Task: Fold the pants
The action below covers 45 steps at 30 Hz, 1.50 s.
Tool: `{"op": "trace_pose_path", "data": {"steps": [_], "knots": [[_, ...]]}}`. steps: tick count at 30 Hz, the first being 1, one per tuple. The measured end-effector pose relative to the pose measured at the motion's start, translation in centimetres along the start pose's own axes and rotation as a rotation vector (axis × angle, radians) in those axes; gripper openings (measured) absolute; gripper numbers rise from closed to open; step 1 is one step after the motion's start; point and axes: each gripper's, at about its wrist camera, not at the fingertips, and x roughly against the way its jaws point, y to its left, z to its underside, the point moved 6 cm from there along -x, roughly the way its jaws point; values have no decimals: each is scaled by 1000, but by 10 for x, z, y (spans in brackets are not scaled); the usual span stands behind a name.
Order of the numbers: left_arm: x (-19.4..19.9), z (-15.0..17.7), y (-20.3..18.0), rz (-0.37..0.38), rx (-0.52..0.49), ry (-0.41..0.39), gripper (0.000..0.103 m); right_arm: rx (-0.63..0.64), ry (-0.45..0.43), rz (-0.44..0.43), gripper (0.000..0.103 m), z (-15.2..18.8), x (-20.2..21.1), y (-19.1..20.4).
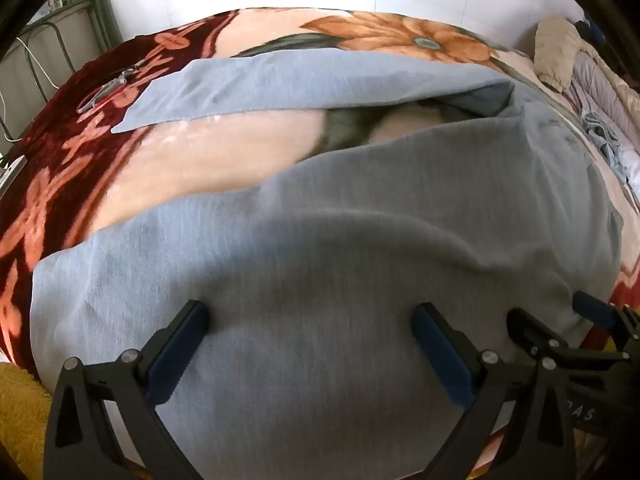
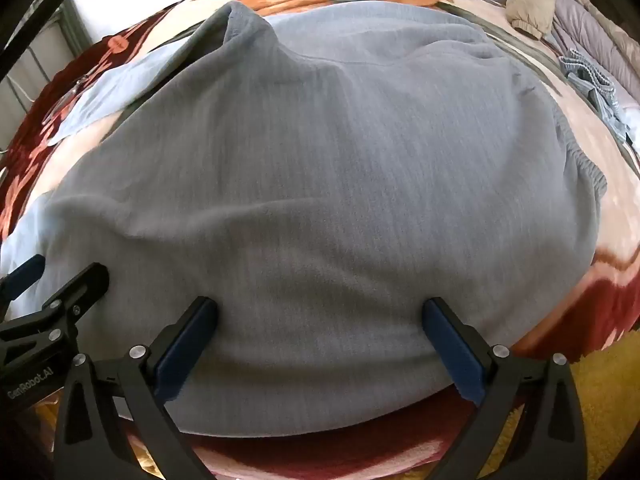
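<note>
Pants (image 1: 320, 240): grey, flat on floral blanket (image 1: 192, 168); legs run toward 10 o'clock.
Left gripper (image 1: 312, 320): jaws wide apart, empty.
Right gripper (image 2: 320, 312): jaws apart, empty.

Wide-open left gripper (image 1: 310, 316) and right gripper (image 2: 320, 310) side by side and nearly touching, only flat grey ribbed knit pants (image 2: 320, 160) beneath and ahead, silver scissors (image 1: 105, 89) far ahead-left, crumpled clothing pile (image 2: 592, 80) far ahead-right

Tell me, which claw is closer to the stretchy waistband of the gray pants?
The right one. The right claw hangs open over the upper part of the pants, with the waistband just off to its side. The left claw hangs open farther along, over a pant leg.
</note>
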Motion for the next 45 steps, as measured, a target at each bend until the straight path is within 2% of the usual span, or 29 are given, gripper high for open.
{"op": "trace_pose_path", "data": {"steps": [21, 27, 31, 32, 36, 38, 42, 45], "knots": [[1, 2, -2, -8, -15, -4, 103, -6, 1, -6, 103, 2, -1, 0], [6, 0, -2, 26, -45, 16, 103, 11, -14, -2, 103, 1, 9, 1], [13, -6, 3, 28, -55, 34, 102, 49, -43, -2, 90, -3, 29, 1], [16, -7, 6, 24, -49, 29, 102, 58, -52, -4, 89, -6, 34, 0], [30, -29, 26, 38, -2, 1, 102, 80, -140, 8, 89, -24, 65, -7], [37, -43, 38, 22, 11, -20, 102, 79, -174, 24, 89, -36, 75, -16], [44, -75, 71, -13, 48, -51, 102, 75, -183, 59, 89, -63, 77, -36], [40, -93, 96, -46, 84, -46, 102, 49, -183, 80, 89, -80, 76, -64]]}}
